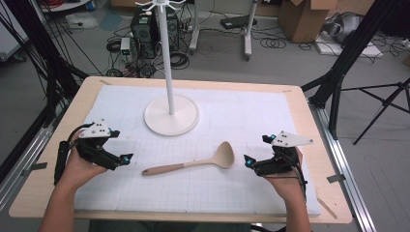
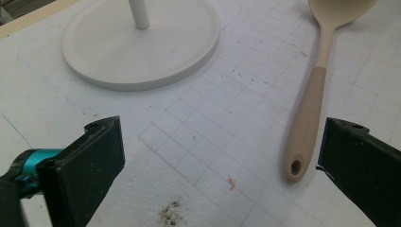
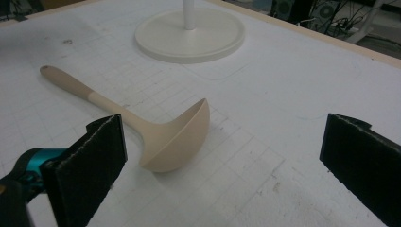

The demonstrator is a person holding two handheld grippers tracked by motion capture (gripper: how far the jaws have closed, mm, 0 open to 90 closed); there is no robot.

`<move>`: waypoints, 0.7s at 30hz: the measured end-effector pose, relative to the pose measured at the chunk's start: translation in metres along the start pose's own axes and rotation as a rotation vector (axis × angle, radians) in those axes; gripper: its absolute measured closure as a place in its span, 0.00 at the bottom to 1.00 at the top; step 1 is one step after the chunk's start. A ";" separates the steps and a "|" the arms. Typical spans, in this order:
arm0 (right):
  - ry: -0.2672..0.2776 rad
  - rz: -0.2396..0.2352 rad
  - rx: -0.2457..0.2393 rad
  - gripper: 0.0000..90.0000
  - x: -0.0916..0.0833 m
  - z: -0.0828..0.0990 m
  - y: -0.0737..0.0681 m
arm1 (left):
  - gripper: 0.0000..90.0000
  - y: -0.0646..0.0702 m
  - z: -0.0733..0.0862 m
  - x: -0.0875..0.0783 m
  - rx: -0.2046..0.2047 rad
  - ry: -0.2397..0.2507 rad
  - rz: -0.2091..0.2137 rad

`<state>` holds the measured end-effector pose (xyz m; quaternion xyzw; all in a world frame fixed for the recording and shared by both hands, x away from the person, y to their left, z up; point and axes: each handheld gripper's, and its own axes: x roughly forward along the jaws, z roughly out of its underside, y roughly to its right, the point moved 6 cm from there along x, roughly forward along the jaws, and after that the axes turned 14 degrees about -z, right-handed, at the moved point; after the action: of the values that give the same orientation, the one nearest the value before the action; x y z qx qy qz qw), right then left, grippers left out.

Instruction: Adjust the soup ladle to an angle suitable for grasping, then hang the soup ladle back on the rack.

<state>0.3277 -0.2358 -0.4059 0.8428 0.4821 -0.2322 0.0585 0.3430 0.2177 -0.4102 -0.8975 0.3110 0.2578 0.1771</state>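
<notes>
Lying flat on the gridded white mat (image 1: 232,188), the beige ladle (image 1: 193,163) sits between both grippers, in front of the white stand (image 1: 171,113). The left gripper (image 1: 126,158) has its jaws spread wide, empty, near the handle end. The right gripper (image 1: 247,161) likewise stands wide open, holding nothing, close beside the bowl without touching it.

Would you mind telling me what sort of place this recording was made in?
Probably a lab or workshop: a table with a gridded white mat, black tripods, cables and cardboard boxes on the floor.
</notes>
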 end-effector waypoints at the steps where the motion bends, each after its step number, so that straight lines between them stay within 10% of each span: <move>1: 0.000 -0.002 0.002 0.00 0.000 0.000 -0.001 | 0.02 0.000 0.000 0.000 -0.001 -0.002 -0.002; 21: -0.056 -0.087 -0.090 0.00 0.031 -0.036 -0.016 | 0.02 -0.024 0.014 -0.014 -0.029 -0.023 -0.063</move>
<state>0.3393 -0.1912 -0.3863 0.8108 0.5262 -0.2360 0.0996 0.3443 0.2487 -0.4103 -0.9062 0.2769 0.2671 0.1755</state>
